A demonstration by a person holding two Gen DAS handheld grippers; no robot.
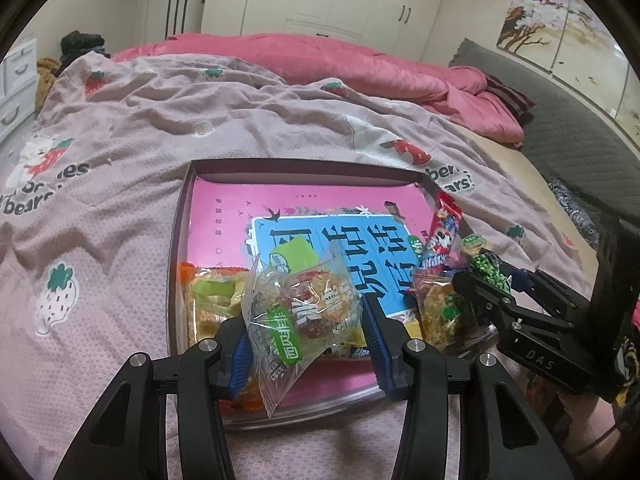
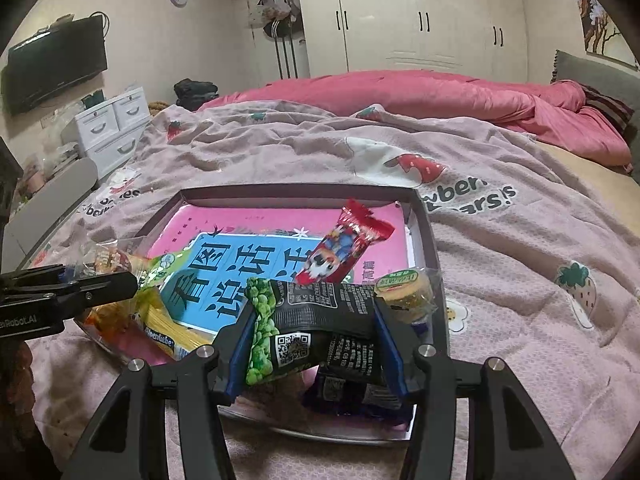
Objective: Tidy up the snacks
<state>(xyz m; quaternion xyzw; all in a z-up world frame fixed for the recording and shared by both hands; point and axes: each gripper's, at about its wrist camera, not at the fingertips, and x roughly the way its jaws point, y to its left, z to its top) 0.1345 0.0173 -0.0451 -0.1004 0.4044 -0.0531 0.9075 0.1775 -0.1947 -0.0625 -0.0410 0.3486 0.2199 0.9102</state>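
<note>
Over the shallow box (image 1: 182,216) on the bed, the left hand-held gripper (image 1: 306,320) clenched a clear pastry packet (image 1: 296,312), while the right hand-held gripper (image 2: 314,334) clenched a black-and-green pea packet (image 2: 308,320) crosswise.

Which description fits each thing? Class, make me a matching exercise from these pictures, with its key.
Things:
1. clear cake packet
2. black pea packet
3. red candy wrapper
4. shallow box

Descriptions:
A. gripped by the right tool
B. resting on the bedspread
C. gripped by the left tool
D. lying on the pink book

Pairs: 1-C, 2-A, 3-D, 4-B
</note>
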